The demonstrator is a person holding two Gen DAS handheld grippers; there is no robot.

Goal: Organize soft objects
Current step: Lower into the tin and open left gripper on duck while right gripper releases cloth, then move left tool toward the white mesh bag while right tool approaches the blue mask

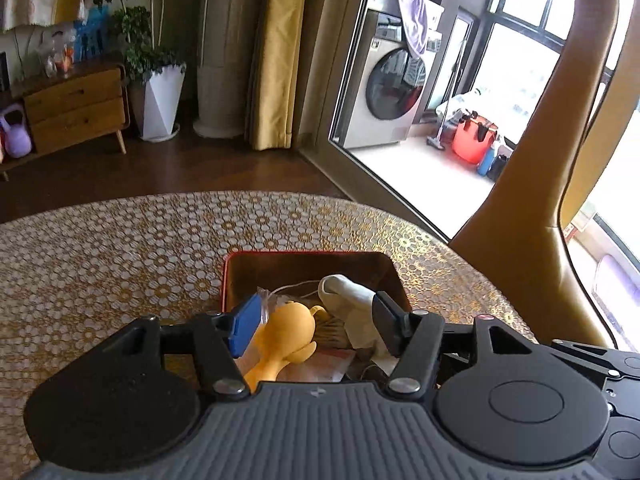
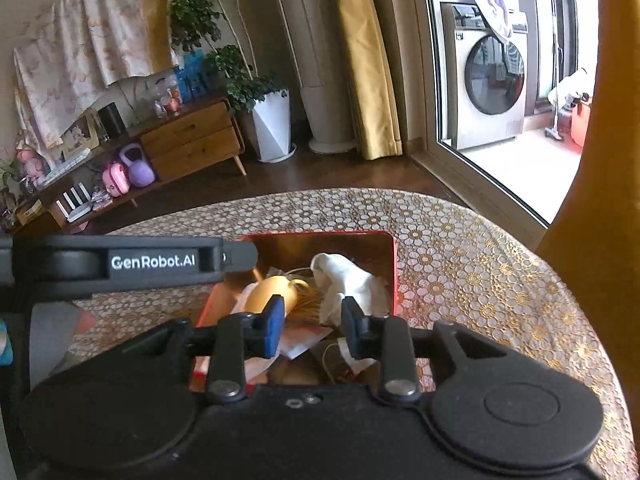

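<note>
Nearest, L wrist view: left gripper [image 1: 316, 326] hanging over the box w/ jaws parted, nothing pinched; blue pad [image 1: 244, 330] just beside the yellow rubber toy [image 1: 286, 340], dark pad on the other side in front of the white cloth [image 1: 352, 300], no squeeze on either. R wrist view: right gripper [image 2: 312, 326] also released, narrower gap, empty; pads above the box contents, apart from them. Left gripper's body w/ "GenRobot.AI" label crossing the left side of that view.

Below both: red box [image 2: 394, 272] w/ shiny brown inside, sitting on the gold-and-white floral tablecloth [image 2: 480, 280]. Inside: yellow toy on the left, white cloth bunched on the right, thin cord and paper/plastic packets underneath.

Farther: dark wood floor, wooden drawer unit [image 2: 192, 140], purple kettlebell [image 2: 140, 170], potted plant in white planter [image 2: 272, 128], yellow curtain [image 2: 368, 68]. Farthest: washing machine [image 2: 486, 76] behind glass door, cloth draped on top.
</note>
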